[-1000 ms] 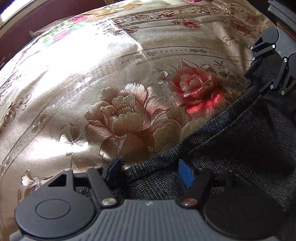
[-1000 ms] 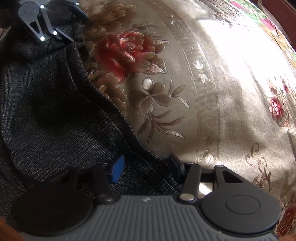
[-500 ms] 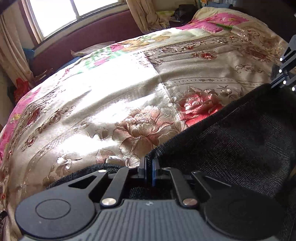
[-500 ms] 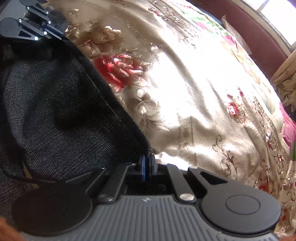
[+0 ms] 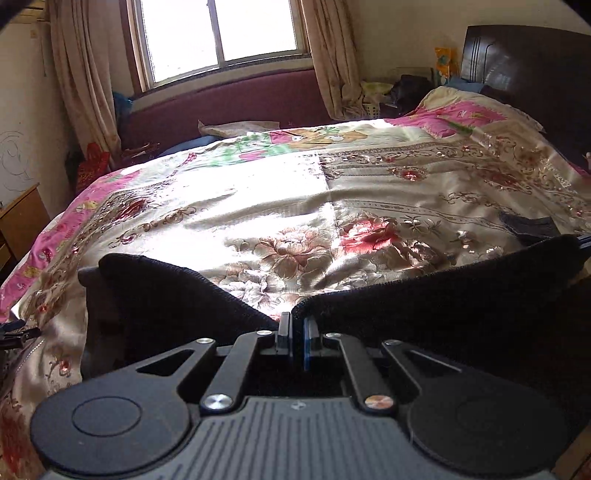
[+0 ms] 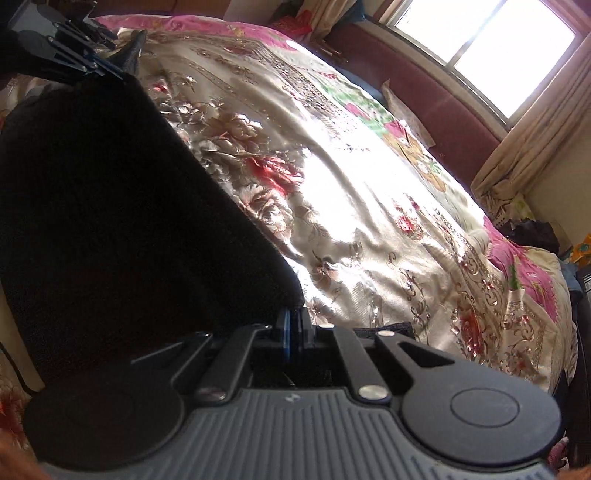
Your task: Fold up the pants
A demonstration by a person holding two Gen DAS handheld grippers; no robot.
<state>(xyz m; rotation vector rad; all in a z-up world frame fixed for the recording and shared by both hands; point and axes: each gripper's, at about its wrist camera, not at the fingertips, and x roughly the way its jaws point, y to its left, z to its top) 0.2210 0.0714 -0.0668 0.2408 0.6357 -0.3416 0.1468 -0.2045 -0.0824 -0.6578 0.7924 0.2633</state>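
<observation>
Dark charcoal pants [image 5: 443, 314]; cream-gold satin bedspread [image 5: 258, 206] with red and beige flowers, pink border; maroon window bench [image 5: 229, 99]; beige curtains [image 5: 81, 74].

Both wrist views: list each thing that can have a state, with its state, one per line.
left gripper: shut on the pants edge.
right gripper: shut on the pants edge.
pants: lifted, edge stretched between both grippers.
bedspread: spread out, slightly wrinkled.
curtains: drawn aside.

Sunlit window [image 5: 221, 33] behind floral bedspread [image 5: 258, 206], curtains [image 5: 81, 74].

Right hand-held gripper [image 6: 294, 334] pinches dark pants [image 6: 110, 206] above floral bedspread [image 6: 369, 206].
</observation>
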